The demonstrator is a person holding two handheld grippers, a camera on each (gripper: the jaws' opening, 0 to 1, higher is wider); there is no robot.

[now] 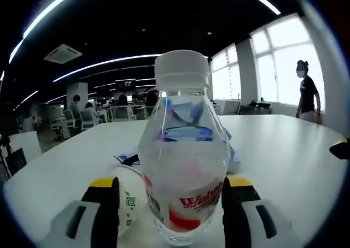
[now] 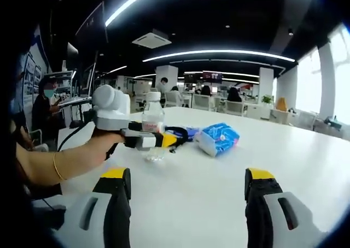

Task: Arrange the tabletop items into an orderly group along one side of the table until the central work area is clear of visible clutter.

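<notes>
Here the left gripper (image 1: 170,204) has its jaws closed on a clear plastic water bottle with a white cap (image 1: 183,149), upright on the white table (image 1: 284,149). Right gripper (image 2: 188,196): jaws apart, empty. Blue tissue packet (image 2: 217,139) lies near the bottle.

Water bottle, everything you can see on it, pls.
The bottle is clear plastic with a white screw cap and a label with red lettering low on its body. It stands upright on the white table, cap on. The left claw has a jaw on each side of its lower body, apparently closed on it. In the right gripper view the bottle stands to the left of a blue packet, held by that claw. Behind it, seen through the plastic, lie blue items. The fill level cannot be told.
</notes>
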